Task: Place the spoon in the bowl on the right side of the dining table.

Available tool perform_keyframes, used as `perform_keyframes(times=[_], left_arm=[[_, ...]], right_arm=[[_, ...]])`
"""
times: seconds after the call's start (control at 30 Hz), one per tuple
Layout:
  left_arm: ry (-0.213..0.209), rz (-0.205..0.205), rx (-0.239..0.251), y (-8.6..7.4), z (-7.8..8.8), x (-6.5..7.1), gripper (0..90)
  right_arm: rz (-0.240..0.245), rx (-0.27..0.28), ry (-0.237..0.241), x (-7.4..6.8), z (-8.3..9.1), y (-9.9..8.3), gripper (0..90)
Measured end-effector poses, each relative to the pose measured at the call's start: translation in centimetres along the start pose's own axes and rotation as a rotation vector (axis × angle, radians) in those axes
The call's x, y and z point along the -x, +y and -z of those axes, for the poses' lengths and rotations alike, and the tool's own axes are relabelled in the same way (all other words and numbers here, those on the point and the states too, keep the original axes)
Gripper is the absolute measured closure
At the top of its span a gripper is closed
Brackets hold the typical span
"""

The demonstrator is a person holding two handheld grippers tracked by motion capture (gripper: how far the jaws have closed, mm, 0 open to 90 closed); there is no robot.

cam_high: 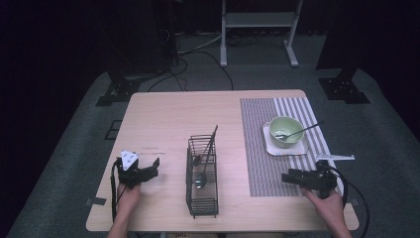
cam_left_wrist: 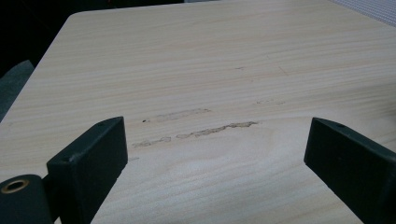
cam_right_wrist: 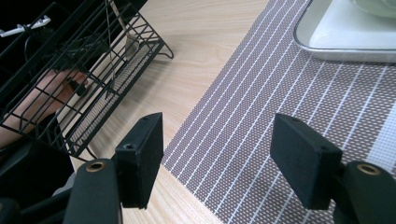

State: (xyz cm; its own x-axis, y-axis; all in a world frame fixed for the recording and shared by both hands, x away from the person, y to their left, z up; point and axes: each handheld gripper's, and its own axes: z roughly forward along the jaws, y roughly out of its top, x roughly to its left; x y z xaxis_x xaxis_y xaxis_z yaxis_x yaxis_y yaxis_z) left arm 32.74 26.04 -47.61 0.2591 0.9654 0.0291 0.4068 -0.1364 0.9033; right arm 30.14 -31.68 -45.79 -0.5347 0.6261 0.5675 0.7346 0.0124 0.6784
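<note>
Start posture, no grasp yet. L gripper [cam_high: 154, 164] and R gripper [cam_high: 287, 177] rest on table [cam_high: 163, 114], jaws spread, nothing between them. Wire cutlery basket [cam_high: 202, 174], w/ ladle [cam_high: 200, 181], stands between them; spoon [cam_high: 297, 132] lies in green bowl [cam_high: 286, 131] on placemat [cam_high: 262, 148]. Next, prob.: R reaches fwd to spoon handle.

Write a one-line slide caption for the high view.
Two open hand-held grippers, left gripper and right gripper, flank a wire basket of utensils near a green bowl.
</note>
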Motion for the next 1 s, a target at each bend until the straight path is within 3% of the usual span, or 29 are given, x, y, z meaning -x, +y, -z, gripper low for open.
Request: perform_keyframes(times=[0.6, 1.0], left_arm=[[-0.002, 0.002, -0.001, 0.0, 0.0, 0.0, 5.2], [-0.004, 0.004, -0.002, 0.0, 0.0, 0.0, 5.2]], right_arm=[[0.015, -0.009, 0.011, -0.3, -0.6, -0.7, 33.6], [0.077, -0.052, 0.021, -1.6, -1.7, -0.8, 33.2]])
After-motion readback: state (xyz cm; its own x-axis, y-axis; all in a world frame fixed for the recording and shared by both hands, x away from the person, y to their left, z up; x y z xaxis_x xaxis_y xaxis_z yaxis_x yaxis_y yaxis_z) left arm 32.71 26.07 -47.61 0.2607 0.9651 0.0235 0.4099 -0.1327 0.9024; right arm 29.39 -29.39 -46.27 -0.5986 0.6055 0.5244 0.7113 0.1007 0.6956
